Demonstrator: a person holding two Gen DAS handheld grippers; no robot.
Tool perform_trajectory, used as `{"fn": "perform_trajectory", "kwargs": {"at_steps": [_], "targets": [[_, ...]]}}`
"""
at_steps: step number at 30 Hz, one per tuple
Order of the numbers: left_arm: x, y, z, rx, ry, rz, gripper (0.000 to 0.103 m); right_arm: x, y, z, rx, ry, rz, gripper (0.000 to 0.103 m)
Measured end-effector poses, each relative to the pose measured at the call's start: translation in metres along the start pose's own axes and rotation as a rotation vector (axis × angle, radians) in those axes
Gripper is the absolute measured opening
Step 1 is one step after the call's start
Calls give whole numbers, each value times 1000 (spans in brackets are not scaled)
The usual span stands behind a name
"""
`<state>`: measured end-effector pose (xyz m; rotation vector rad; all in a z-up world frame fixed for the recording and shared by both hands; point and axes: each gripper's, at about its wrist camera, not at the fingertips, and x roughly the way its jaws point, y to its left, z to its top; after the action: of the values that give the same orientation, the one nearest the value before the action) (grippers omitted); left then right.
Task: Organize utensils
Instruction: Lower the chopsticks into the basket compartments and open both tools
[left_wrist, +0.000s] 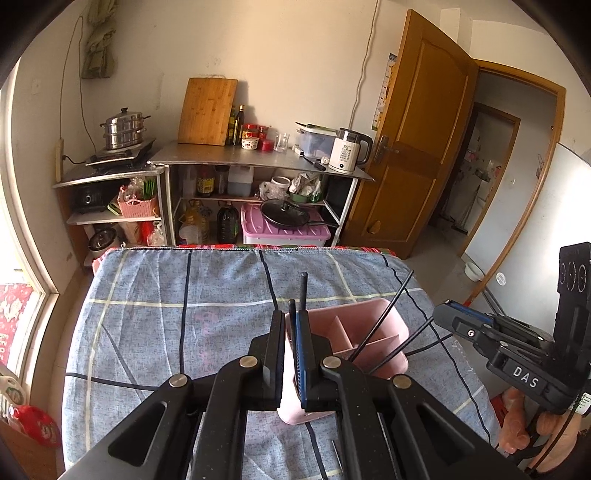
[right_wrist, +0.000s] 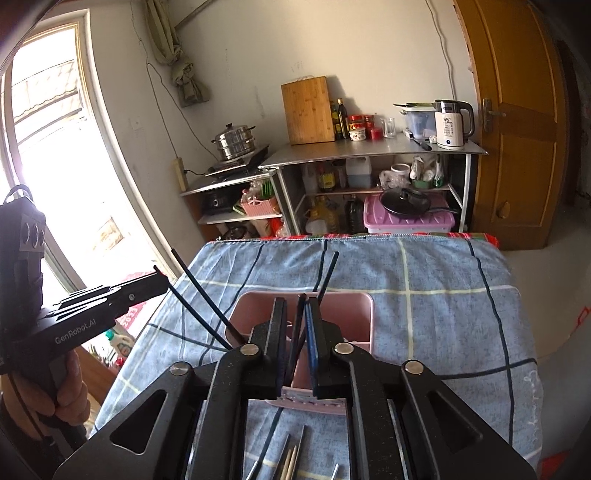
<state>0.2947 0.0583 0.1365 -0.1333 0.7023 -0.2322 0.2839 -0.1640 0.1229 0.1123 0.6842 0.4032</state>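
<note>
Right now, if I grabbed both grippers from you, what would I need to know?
Left gripper: shut on a pair of black chopsticks, lower ends inside the pink utensil holder.
Right gripper: shut on a second black pair, also dipping into the holder.
Holder stands upright on the blue checked cloth.
Done: both pairs are lined up in the holder, not yet let go.
Left: open each gripper to drop its pair, then gather the loose utensils lying on the cloth on the holder's near side.
</note>
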Motion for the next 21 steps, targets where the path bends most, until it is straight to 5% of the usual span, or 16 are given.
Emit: {"fn": "perform_trajectory", "kwargs": {"at_steps": [9, 21], "targets": [[-48, -4, -7, 11, -101, 27, 6, -40, -3, -6, -9, -75, -8, 21], [-99, -31, -79, 29, -145, -15, 6, -93, 1, -63, -2, -117, 4, 22]]}}
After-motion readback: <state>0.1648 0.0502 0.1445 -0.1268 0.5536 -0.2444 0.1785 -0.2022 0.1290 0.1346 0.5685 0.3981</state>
